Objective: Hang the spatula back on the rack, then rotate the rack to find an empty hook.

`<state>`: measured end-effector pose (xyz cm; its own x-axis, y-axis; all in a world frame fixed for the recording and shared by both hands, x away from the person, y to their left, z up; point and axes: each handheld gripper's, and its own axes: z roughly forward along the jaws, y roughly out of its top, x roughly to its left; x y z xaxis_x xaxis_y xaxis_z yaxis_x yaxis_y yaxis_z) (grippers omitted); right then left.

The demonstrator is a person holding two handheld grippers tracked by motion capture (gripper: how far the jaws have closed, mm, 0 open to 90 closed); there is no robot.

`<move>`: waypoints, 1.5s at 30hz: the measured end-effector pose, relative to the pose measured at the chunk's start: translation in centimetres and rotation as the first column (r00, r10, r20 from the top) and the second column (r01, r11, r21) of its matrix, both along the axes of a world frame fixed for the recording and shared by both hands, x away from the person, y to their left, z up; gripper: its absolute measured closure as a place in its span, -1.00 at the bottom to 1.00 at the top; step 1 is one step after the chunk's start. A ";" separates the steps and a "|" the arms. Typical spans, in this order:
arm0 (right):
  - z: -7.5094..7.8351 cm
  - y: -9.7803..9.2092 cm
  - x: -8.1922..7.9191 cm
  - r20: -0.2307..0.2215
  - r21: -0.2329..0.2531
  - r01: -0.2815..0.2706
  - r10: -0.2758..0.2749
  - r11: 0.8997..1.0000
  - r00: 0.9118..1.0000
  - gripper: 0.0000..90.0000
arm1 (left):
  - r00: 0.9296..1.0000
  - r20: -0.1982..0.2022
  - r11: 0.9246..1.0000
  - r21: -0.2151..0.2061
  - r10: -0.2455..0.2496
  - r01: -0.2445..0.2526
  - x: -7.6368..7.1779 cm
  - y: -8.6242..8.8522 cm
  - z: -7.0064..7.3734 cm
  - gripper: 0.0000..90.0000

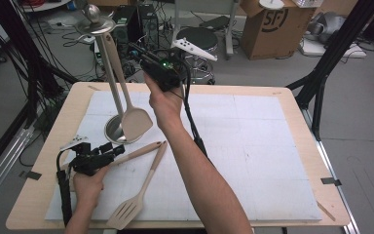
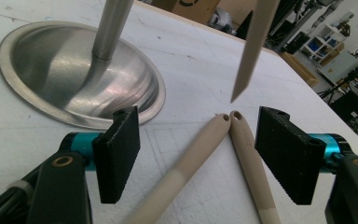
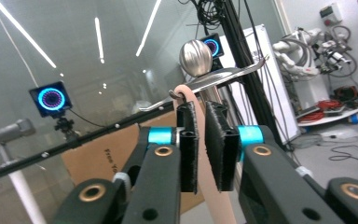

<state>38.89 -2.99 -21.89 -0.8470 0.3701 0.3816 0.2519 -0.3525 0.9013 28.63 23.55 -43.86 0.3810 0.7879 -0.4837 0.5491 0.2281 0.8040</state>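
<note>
Two utensils [image 1: 141,181] flat between wide left fingers [image 2: 121,149]; right fingers [image 3: 189,140] around hung spatula [image 1: 126,105] (on rack [image 1: 97,27]).

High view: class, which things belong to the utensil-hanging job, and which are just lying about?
In the job: metal stand, hanging spatula, right tool, left tool, slotted spatula, beige handle beside it.
Lying about: cardboard box, stool.
</note>
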 end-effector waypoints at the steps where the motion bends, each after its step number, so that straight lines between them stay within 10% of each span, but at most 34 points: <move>1: 0.1 0.2 0.1 -0.003 -0.006 0.002 -0.002 1.000 1.000 0.98 | 1.000 0.003 1.000 0.007 -0.007 0.007 0.0 0.0 0.0 -0.30; 31: 0.9 3.7 3.0 -0.022 -0.050 0.033 -0.034 0.998 0.999 1.00 | 1.000 0.005 1.000 -0.005 -0.016 0.016 -0.1 -0.3 0.0 -0.31; 45: 1.4 6.0 0.3 0.016 -0.066 -0.020 0.021 0.998 1.000 1.00 | 1.000 -0.009 1.000 0.013 -0.021 0.021 -0.4 0.0 -0.1 -0.31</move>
<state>39.20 3.02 -20.49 -0.8604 0.3768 0.3430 0.2436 -0.2871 0.9264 28.19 23.55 -43.98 0.3934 0.7858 -0.4772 0.5609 0.2061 0.8018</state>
